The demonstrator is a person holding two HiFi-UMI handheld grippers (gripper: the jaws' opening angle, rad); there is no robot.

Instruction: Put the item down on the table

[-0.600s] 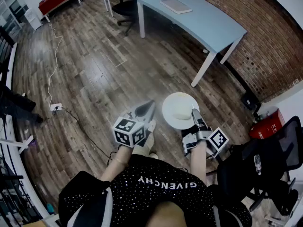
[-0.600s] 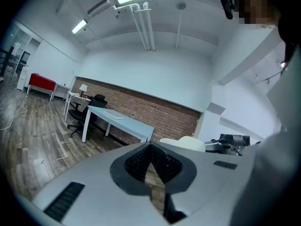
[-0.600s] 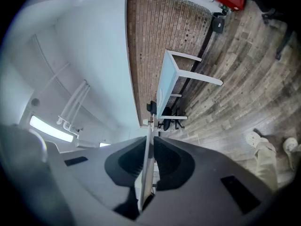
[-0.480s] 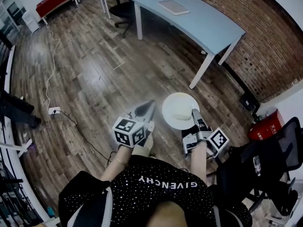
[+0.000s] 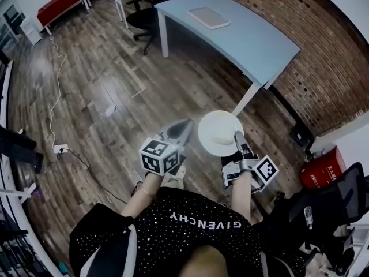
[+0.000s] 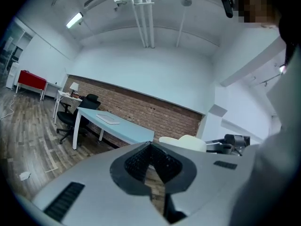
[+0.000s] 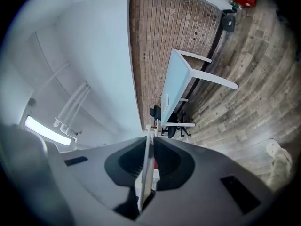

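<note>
A white plate [image 5: 218, 130] with a pale lump [image 5: 221, 136] on it hangs above the wooden floor. My right gripper [image 5: 237, 136] is shut on its near rim. In the right gripper view the plate [image 7: 146, 173] shows edge-on, clamped between the jaws of the right gripper [image 7: 149, 134]. The light blue table [image 5: 242, 33] stands ahead, with a flat pale pad [image 5: 209, 17] on its far part. My left gripper [image 5: 184, 126] is shut and empty, to the left of the plate. In the left gripper view its tips [image 6: 150, 146] meet, and the plate [image 6: 183, 141] shows to the right.
A black office chair [image 5: 147, 13] stands at the table's far left end. A brick wall [image 5: 323, 56] runs behind the table, with a red fire extinguisher [image 5: 320, 169] and another black chair [image 5: 328, 212] at my right. A cable [image 5: 55, 97] lies on the floor at the left.
The table has come nearer and the floor has slid back in the head view. Both grippers and the plate keep the same pose.
</note>
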